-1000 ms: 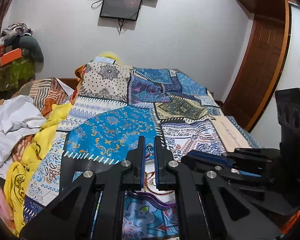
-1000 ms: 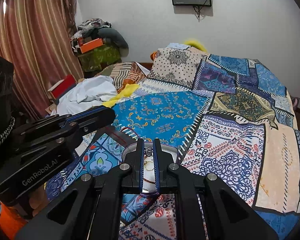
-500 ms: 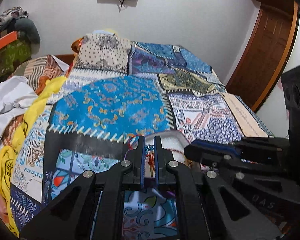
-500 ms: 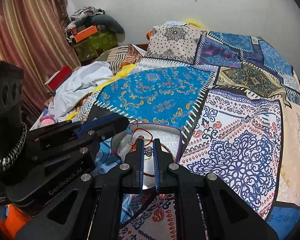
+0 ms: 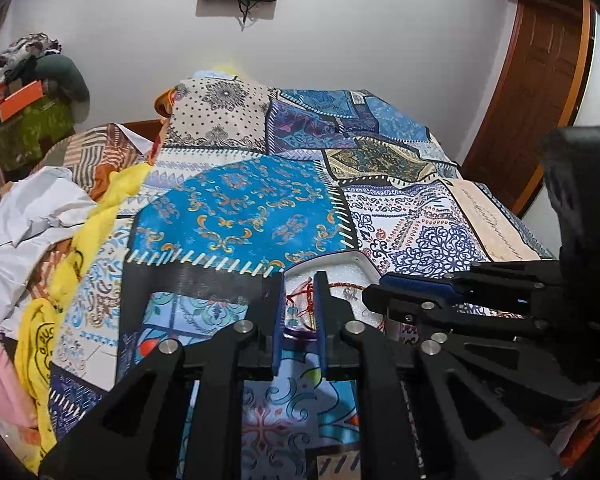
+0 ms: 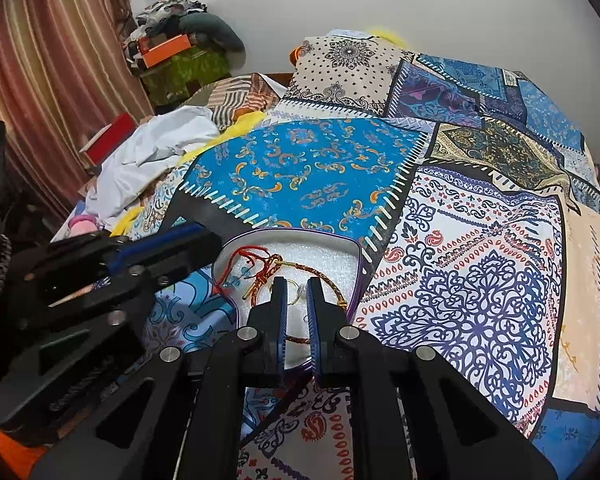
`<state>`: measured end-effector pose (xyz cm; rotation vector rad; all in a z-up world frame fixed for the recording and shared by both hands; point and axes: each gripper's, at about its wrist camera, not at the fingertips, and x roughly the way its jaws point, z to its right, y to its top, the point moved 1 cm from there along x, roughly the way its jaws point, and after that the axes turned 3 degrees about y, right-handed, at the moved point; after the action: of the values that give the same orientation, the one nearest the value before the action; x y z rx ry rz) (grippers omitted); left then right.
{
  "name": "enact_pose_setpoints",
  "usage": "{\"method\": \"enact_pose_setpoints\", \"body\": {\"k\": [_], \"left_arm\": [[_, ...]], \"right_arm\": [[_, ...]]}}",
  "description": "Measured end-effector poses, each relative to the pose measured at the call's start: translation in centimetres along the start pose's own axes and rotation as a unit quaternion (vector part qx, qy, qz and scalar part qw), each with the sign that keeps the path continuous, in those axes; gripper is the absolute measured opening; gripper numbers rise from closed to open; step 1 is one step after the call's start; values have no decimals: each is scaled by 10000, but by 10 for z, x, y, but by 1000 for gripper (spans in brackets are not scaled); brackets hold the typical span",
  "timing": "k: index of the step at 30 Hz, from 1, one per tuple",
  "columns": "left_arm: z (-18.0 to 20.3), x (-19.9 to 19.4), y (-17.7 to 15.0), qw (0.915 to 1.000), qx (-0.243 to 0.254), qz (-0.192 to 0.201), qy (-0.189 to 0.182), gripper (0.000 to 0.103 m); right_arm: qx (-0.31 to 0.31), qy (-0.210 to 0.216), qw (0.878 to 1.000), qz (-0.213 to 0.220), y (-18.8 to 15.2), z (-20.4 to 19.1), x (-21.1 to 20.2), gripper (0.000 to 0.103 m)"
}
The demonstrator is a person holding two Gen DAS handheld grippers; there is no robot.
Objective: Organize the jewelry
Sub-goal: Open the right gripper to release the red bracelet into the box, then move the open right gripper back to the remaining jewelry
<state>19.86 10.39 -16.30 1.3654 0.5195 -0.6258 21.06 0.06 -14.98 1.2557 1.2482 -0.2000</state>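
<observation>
Patchwork bedding (image 6: 312, 176) in blue, white and beige covers the bed where you work, and on it, near its front edge, sits a shallow white-lined tray (image 6: 342, 240) with a purple rim. Inside the tray lie a red-and-gold braided cord bracelet (image 6: 300, 267), a small gold ring (image 6: 297, 296) and some clear beads, the ring directly ahead of your right gripper (image 6: 296, 285). Your right gripper's jaws have just been opening and stand slightly parted over the tray, with the ring seen in the gap but not pinched. Your left gripper (image 5: 298, 280) hangs over the tray's other side, its jaws also just opened a little, red cord visible between them without being clamped. The two tools sit close together, each showing in the other's view. Beyond the tray, crumpled white and yellow clothes (image 5: 40, 216) pile at the bed's left edge, a striped curtain (image 6: 40, 80) hangs behind, and a wooden door (image 5: 540, 92) stands at right.
</observation>
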Motion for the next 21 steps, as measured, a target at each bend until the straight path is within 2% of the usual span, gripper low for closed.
{"method": "enact_pose_setpoints", "body": {"k": [2,7,10,15,19,21], "left_arm": [[-1,-6,0,10000,-8,20,45,20],[0,-21,-1,9999,-2,58,126,22],[4,-28,-1,9998,16,102,165,29],[13,-42,0,9997,98,170,177,30],[24,-52,2,9993,187,253,205,41],[30,-56,3,9991,240,286,202,42]], "right_arm": [[-16,-30,10000,1,0,0,-2,17],[-21,-72,9999,111,-2,-2,-11,28],[-54,-108,9997,204,-2,-3,-21,28],[-21,-132,9993,362,-3,-1,-39,28],[-31,-313,9981,538,-6,2,-56,29],[12,-380,9976,586,-9,6,-64,29]]}}
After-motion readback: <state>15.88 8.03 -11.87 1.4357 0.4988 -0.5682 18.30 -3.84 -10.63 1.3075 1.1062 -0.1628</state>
